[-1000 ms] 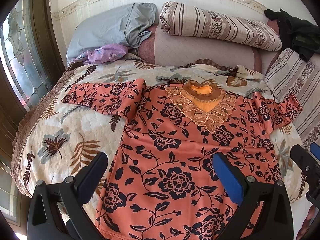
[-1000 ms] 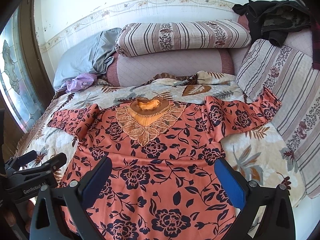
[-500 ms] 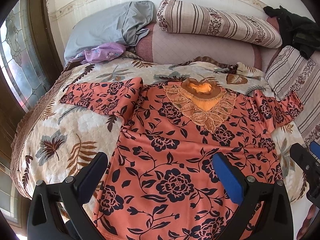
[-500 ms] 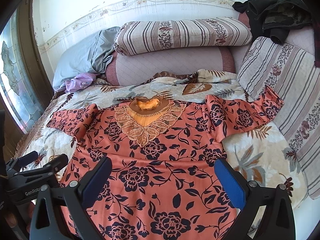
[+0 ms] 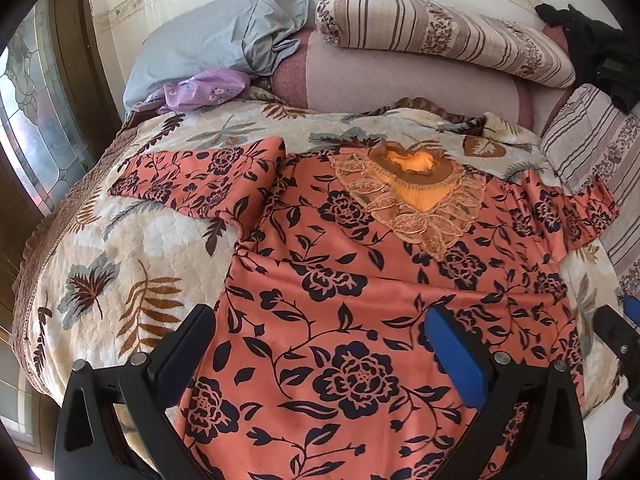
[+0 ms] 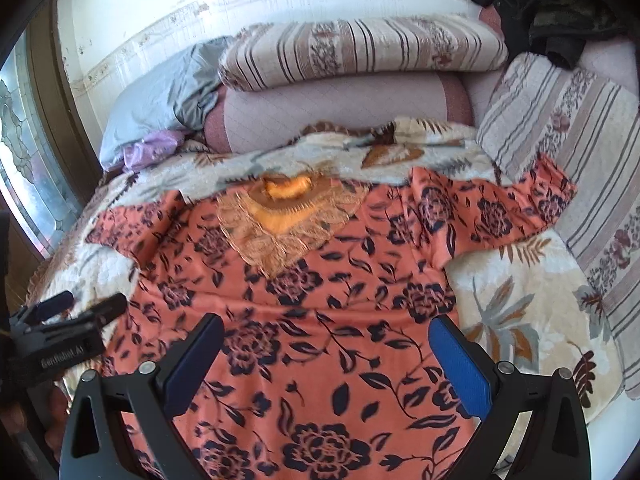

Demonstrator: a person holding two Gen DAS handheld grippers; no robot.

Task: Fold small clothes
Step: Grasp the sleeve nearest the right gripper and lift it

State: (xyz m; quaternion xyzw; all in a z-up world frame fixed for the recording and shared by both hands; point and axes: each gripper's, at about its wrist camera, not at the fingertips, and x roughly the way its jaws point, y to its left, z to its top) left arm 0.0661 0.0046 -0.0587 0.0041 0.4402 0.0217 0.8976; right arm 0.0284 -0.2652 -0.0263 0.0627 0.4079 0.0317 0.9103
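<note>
- Coral short-sleeved top with a black flower print and a lace heart collar (image 5: 320, 280) is lying flat, face up, on the cream quilted bedspread with a leaf pattern (image 5: 132, 256); its hem is running out of frame below both cameras, so the lower edge is not showing.
- Right wrist view is coming through blurred; print detail and the lace collar (image 6: 288, 220) are hard to make out there.
- Left gripper (image 5: 320, 344) is hovering over the lower left of the top, fingers spread wide, nothing between them. In the right view only its tips (image 6: 76, 308) are showing at the left edge.
- Right gripper (image 6: 326, 344) is hanging over the lower right of the top, fingers likewise wide apart and holding nothing.
- Left sleeve (image 5: 192, 180) is lying with open bedspread below it; right sleeve (image 6: 500, 208) is reaching to touch the striped floral cushion (image 6: 580, 184).
- Bare bedspread is lying to either side of the top.
- Lettering on the left gripper body is reading partly "GenRobot"; the rest is smeared.
</note>
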